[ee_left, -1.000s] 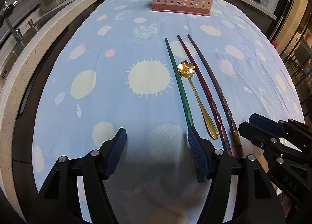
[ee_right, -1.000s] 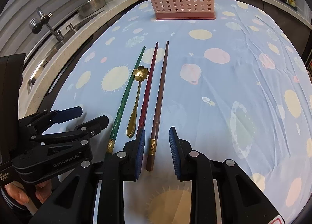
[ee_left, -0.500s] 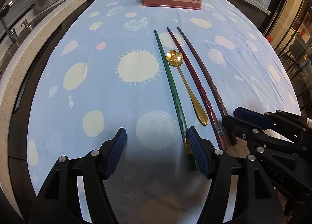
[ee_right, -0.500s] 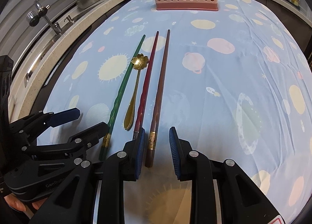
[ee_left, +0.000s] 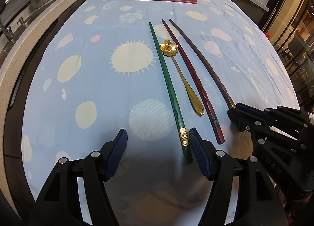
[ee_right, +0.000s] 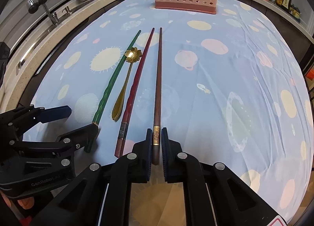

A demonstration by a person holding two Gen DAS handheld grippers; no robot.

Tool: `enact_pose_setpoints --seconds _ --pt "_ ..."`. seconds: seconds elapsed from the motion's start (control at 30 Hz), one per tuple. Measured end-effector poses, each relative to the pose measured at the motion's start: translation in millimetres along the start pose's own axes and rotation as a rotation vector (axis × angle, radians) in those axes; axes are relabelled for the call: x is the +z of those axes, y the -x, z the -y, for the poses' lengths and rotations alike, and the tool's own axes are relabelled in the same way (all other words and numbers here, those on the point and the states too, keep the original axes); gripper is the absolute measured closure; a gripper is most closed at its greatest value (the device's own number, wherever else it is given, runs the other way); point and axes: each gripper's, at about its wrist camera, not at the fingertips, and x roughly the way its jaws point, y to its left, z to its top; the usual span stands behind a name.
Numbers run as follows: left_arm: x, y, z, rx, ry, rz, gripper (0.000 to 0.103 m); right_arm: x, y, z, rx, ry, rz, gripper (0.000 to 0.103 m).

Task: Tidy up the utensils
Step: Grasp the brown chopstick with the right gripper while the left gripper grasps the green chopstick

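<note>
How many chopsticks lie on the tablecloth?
3: green chopstick leftmost, red chopstick right of the gold spoon, brown chopstick rightmost, between the right tool's fingers.

Speckled kitchen counter [ee_right: 58, 29], sink faucet [ee_right: 42, 3], possibly glass doors [ee_left: 294, 35]

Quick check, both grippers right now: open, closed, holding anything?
Left gripper: open, empty, beside the green chopstick.
Right gripper: shut on the brown chopstick.
</note>
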Motion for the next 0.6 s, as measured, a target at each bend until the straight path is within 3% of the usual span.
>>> enact_pose_setpoints --seconds 0.2,0.3,0.4,0.5,0.6 --pt "-1.2 -1.1 -0.5 -0.003 0.000 -0.001 0.042 -2.5 1.6 6.7 0.004 -0.027 0.003 0.097" --pt "-1.4 -0.6 0.6 -0.001 -0.008 0.000 0.048 -3.0 2.2 7.2 0.003 -0.030 0.004 0.097" --pt "-2.8 0.9 1.2 -0.016 -0.012 0.004 0.063 -2.6 2.2 7.3 0.005 -0.035 0.004 0.097" --pt "-3.2 1.5 -1.0 -0.056 0.001 0.001 0.091 -2.7 2.6 9.1 0.009 -0.042 0.006 0.097" --pt "-3.7 2.7 -0.3 -0.065 0.003 0.004 0.095 -2.9 4.1 11.7 0.014 -0.052 0.011 0.097"
